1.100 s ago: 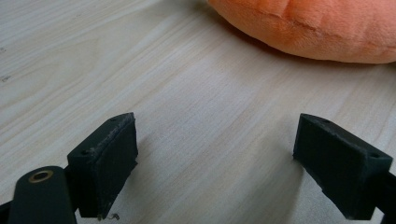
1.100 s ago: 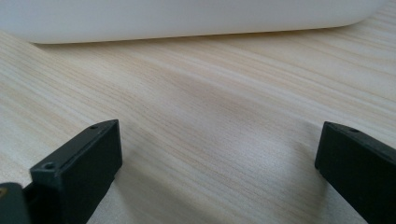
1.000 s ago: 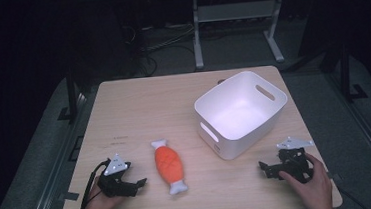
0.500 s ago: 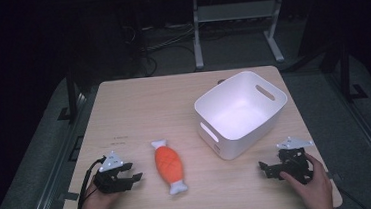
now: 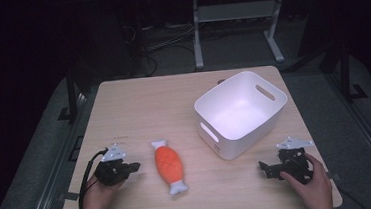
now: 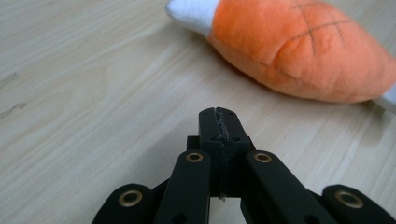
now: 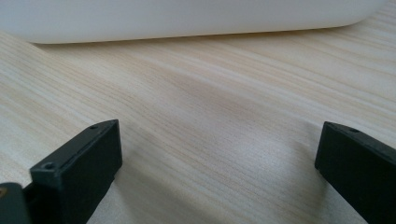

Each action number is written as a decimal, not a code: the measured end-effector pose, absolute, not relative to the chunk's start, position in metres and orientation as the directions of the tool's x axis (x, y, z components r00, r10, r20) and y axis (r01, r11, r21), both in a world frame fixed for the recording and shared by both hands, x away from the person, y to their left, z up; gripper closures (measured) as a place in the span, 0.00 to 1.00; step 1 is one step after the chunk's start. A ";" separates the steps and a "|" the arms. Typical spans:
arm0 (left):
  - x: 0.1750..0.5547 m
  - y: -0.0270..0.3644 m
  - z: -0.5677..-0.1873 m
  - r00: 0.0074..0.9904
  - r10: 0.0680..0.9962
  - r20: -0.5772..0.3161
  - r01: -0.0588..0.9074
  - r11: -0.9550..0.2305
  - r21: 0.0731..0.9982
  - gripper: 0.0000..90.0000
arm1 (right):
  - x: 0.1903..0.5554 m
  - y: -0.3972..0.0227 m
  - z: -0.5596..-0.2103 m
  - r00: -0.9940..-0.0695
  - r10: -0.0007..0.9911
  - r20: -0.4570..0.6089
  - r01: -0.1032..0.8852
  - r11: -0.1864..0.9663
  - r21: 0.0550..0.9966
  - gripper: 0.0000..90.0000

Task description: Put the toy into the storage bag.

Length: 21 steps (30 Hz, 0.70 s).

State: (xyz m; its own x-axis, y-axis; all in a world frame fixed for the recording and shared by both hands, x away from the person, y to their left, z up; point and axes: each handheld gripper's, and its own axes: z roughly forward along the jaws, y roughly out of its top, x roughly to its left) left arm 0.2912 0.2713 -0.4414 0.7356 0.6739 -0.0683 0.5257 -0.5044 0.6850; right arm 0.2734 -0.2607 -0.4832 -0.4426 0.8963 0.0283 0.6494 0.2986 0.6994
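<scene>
left fingers: my left gripper (image 6: 218,116) has just been closing; its jaws are now pressed together with nothing between them, tips just short of the toy.
right fingers: my right gripper (image 7: 217,158) has its jaws spread wide over bare wood, gripping nothing.
left hand: my left hand (image 5: 96,192) is at the near left corner of the table (image 5: 138,103), the gripper pointing toward the toy.
right hand: my right hand (image 5: 314,184) rests at the near right corner, gripper low on the wood, aimed at the bin's wall.
toy: the orange plush drumstick toy (image 5: 170,166), with white ends, lies flat on the table between my hands, nearer the left one and apart from the bin; close ahead in the left gripper view (image 6: 303,51).
bin: the white plastic bin (image 5: 242,112) with handle slots stands upright on the right half, empty as far as i can see.
done: nothing yet, i judge; the toy is untouched.
left to do: likely reopen the left jaws, grasp the toy, carry it over and drop it in the bin.
</scene>
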 end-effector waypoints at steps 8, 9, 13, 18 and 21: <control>0.301 0.266 -0.436 0.730 0.681 -0.055 0.525 -0.507 0.684 1.00 | 0.273 -0.261 -0.483 -0.442 0.896 0.028 0.649 0.298 0.699 0.00; 0.304 0.265 -0.435 0.726 0.685 -0.066 0.529 -0.494 0.690 1.00 | 0.273 -0.261 -0.483 -0.443 0.896 0.028 0.649 0.299 0.699 0.00; 0.308 0.261 -0.434 0.727 0.685 -0.057 0.526 -0.501 0.688 1.00 | 0.273 -0.261 -0.483 -0.443 0.896 0.028 0.649 0.299 0.699 0.00; 0.316 0.255 -0.433 0.731 0.681 -0.045 0.518 -0.510 0.687 1.00 | 0.273 -0.261 -0.483 -0.443 0.896 0.028 0.649 0.299 0.699 0.00; 0.320 0.250 -0.433 0.733 0.679 -0.042 0.513 -0.511 0.689 1.00 | 0.273 -0.261 -0.483 -0.442 0.896 0.028 0.649 0.299 0.699 0.00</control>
